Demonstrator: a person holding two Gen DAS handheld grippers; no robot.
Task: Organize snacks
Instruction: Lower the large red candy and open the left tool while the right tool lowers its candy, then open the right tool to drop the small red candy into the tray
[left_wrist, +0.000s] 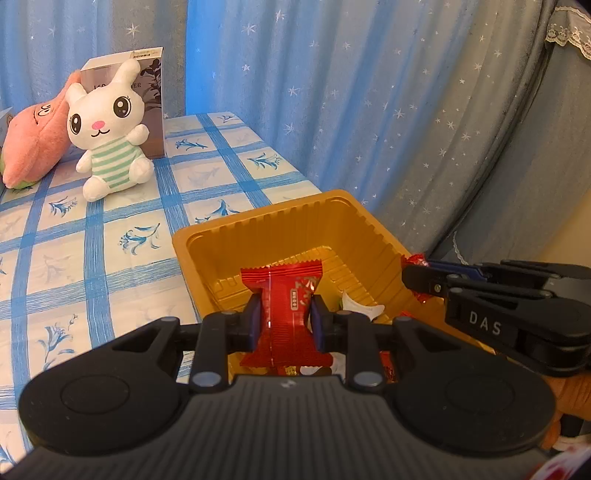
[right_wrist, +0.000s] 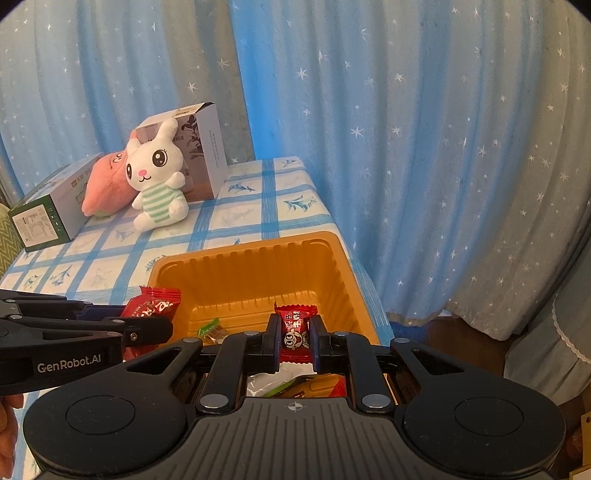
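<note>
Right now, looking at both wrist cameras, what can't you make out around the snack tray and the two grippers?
- Near half of the gold tray: both views, hidden behind the gripper bodies, so the snacks inside can't be counted.
- Large red snack pack in the left gripper: left view, print too small to read.
- Small red candy in the right gripper: right view, its lower end is covered by the fingers.
- Green box: right view, label unreadable.

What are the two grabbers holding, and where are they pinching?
The left gripper pinches a big red snack packet across its middle. The right gripper pinches a small red candy by its sides. Both hang over the golden tray.
</note>
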